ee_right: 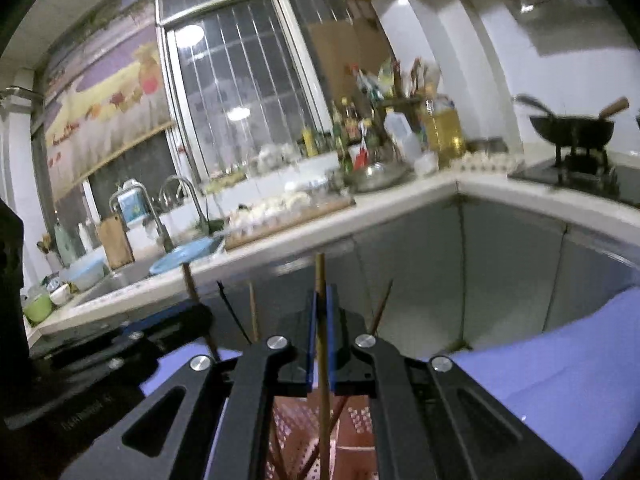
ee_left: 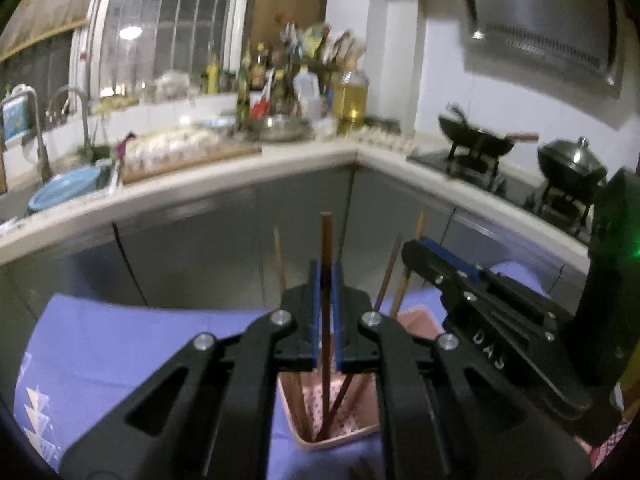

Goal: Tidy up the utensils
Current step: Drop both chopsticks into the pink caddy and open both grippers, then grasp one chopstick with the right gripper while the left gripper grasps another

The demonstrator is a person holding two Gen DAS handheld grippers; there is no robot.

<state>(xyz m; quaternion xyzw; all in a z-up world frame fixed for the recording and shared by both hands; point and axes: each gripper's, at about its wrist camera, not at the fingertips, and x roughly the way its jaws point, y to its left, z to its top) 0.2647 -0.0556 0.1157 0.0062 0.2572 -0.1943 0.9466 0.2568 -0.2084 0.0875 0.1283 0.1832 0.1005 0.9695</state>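
Observation:
My left gripper (ee_left: 326,276) is shut on a dark brown chopstick (ee_left: 326,240) that stands upright with its lower end inside a pink perforated holder (ee_left: 360,428). Other chopsticks (ee_left: 386,276) lean in the holder. My right gripper (ee_right: 323,300) is shut on a lighter wooden chopstick (ee_right: 319,276), also upright over the same pink holder (ee_right: 360,420). The right gripper shows in the left wrist view (ee_left: 424,252) just right of the holder. The left gripper shows in the right wrist view (ee_right: 192,316) at the left.
The holder stands on a purple cloth (ee_left: 140,348). Behind it are grey cabinets (ee_left: 240,232) under a white L-shaped counter (ee_left: 312,156) with a sink (ee_left: 64,192), a cutting board, bottles and a stove with a wok (ee_left: 476,140).

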